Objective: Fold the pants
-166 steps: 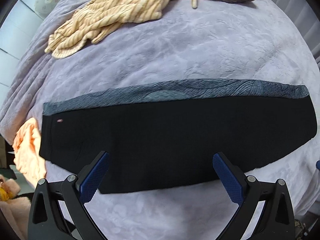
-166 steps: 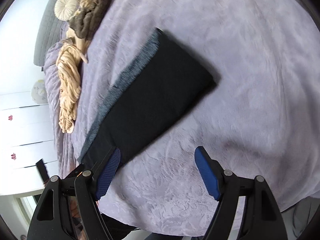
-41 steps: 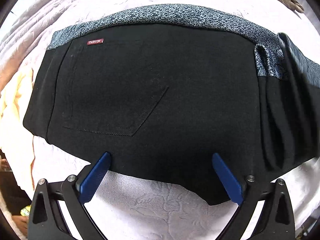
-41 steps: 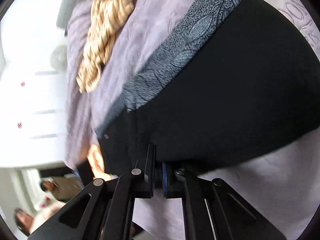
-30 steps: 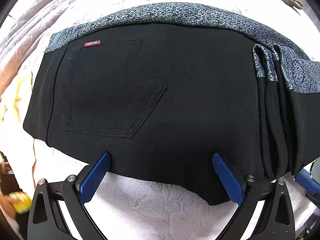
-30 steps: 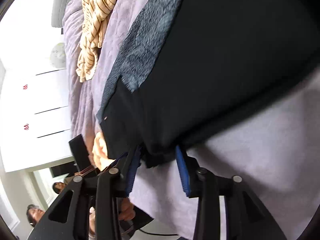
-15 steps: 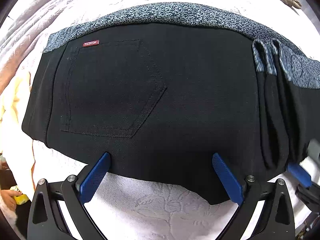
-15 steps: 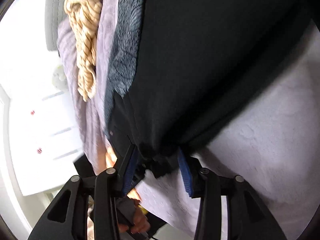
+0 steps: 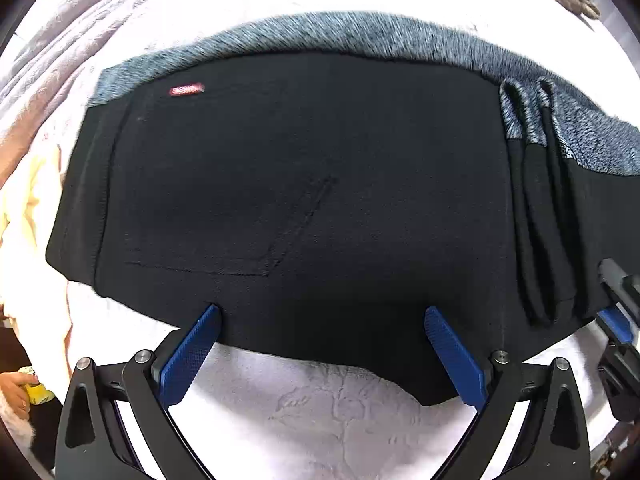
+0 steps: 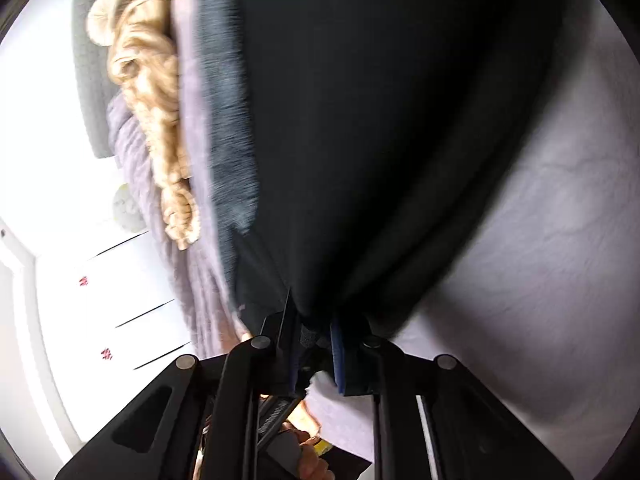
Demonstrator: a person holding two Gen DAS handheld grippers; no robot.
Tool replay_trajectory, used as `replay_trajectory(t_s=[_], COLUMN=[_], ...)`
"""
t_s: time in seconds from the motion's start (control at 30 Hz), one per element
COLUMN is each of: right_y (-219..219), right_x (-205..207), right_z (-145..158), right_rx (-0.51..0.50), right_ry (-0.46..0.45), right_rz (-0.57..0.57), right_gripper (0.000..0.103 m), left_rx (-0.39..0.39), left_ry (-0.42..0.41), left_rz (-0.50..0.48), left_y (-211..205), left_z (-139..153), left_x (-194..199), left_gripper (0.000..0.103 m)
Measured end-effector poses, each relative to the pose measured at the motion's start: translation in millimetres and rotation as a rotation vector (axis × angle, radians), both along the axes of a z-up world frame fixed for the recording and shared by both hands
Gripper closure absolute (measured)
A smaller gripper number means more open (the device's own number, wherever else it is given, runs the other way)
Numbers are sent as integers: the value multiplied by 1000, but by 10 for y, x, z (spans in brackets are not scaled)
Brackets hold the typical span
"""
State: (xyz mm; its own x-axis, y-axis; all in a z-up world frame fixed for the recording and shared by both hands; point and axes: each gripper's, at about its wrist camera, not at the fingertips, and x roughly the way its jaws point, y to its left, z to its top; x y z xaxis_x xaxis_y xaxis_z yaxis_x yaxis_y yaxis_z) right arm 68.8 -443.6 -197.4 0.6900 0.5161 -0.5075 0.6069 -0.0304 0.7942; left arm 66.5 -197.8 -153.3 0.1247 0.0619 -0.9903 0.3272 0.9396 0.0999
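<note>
Black pants (image 9: pixel 300 184) with a grey patterned side stripe (image 9: pixel 360 36) and a small red label (image 9: pixel 187 90) lie folded across the bed. My left gripper (image 9: pixel 320 312) points straight down over their near edge, open, a pad on each side with nothing pinched. The folded layers stack at the right end, where my right gripper (image 9: pixel 616 312) comes in. In the right wrist view the right gripper (image 10: pixel 314 328) has its jaws closing, and the pants (image 10: pixel 380 120) corner is bunched between the pads.
A lilac quilted bed cover (image 9: pixel 320 400) lies under everything. A striped yellow garment (image 10: pixel 156 120) lies along the far side by the grey headboard (image 10: pixel 88 80). A pale yellow cloth (image 9: pixel 24 208) sits at the left edge. A person's hand (image 9: pixel 16 392) is at the lower left.
The right gripper's jaws have gone from apart around the pants' corner to pinched on it, and its view has rolled. The left gripper has stayed in place.
</note>
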Motion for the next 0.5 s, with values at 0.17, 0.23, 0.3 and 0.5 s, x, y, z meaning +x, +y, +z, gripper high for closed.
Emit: replay_trajectory(t_s=[0.17,0.23,0.3,0.5], right_y=[205,233,216,29], right_x=[259,281,258,267], right_z=[-112,-263,-274,501], right_rx=[-15,-22,-3,-213], right_ry=[15,82,117,7], right_rz=[75,88,111,444], right_gripper=[89,89,81,41], left_rx=[19,39,41,-8], left_ry=[-12,-14,-20,-83], left_rz=[12,15,11,-85], left_y=[148,204,238,55], left_z=[65,85,138,459], left_x=[2,0,-7,-25], left_gripper=[1,1,1,1])
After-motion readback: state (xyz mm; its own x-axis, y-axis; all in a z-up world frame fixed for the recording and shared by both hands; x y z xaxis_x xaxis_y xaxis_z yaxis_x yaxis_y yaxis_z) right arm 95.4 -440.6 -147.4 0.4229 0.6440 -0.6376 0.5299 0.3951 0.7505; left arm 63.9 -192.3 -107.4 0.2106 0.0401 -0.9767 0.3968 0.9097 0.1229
